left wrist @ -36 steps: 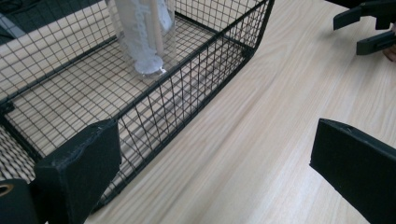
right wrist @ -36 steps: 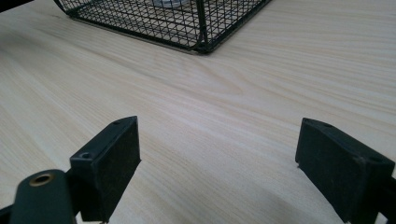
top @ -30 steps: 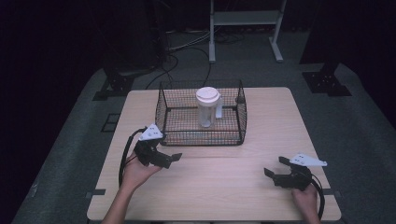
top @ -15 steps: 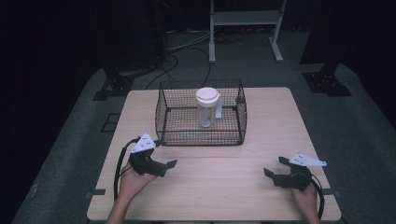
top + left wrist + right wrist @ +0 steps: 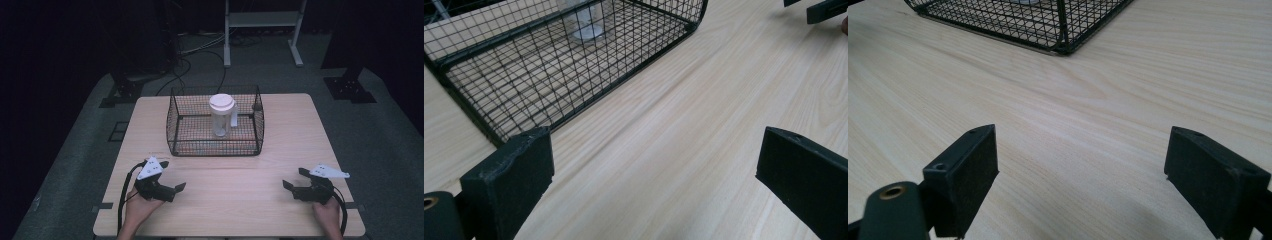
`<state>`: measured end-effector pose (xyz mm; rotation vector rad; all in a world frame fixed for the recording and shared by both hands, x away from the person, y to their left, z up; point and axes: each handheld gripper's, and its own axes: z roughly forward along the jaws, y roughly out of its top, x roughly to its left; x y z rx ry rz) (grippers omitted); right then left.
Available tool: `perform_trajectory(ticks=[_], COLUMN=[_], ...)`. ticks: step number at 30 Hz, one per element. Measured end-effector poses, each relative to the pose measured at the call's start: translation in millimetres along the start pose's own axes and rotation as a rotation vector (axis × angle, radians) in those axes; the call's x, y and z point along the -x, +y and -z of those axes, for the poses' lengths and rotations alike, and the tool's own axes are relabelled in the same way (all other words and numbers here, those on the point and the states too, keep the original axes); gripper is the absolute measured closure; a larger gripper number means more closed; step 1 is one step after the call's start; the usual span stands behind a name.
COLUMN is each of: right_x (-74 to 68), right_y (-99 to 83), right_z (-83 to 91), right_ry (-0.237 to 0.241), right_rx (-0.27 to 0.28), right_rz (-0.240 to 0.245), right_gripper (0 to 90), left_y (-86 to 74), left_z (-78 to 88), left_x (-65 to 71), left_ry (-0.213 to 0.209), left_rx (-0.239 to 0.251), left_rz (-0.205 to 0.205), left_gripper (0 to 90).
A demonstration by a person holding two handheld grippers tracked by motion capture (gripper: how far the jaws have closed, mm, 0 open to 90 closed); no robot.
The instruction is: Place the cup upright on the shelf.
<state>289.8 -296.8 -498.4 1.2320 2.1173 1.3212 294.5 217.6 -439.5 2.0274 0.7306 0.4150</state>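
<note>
A black wire basket (image 5: 215,149) stands at the middle of the wooden table (image 5: 240,205). Inside it a clear cup with a white lid (image 5: 222,114) stands upright. My left gripper (image 5: 172,176) rests near the table's front left, held by a hand, open with nothing between its jaws. The left gripper view has the open left gripper (image 5: 654,185) over bare wood, the basket (image 5: 524,75) ahead and the cup's base (image 5: 586,27) behind the mesh. My right gripper (image 5: 295,178) sits at the front right, also open and empty. The right gripper (image 5: 1083,175) faces the basket's corner (image 5: 1060,30).
Bare wood lies between the grippers and the basket. Cables trail from both grippers toward the near edge. Beyond the table are a dark floor, black stands and a white frame (image 5: 262,20). The other gripper's jaw tips (image 5: 824,9) show far off in the left gripper view.
My left gripper has drawn back from the basket toward the near edge of the table. The right gripper, basket and cup have stayed put.
</note>
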Motion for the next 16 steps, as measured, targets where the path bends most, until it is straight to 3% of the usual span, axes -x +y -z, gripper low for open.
perform_trajectory(ticks=[7,14,16], right_x=[0.9,-0.2,0.0], right_y=[0.0,-0.2,-0.2], right_z=[0.2,0.5,0.7], right_ry=[-0.001,-0.001,0.0], right_rx=[0.001,0.002,0.005], right_rz=[-0.009,-0.003,-0.005], right_gripper=[12.9,12.9,12.9], left_y=[-18.0,-34.5,-37.3], left_z=[9.5,15.8,16.5], left_x=[1.5,7.5,6.4], left_ry=[0.02,0.054,0.054], left_rx=[0.065,0.049,0.066], left_rz=[0.025,0.009,0.026], left_gripper=[1.0,1.0,1.0])
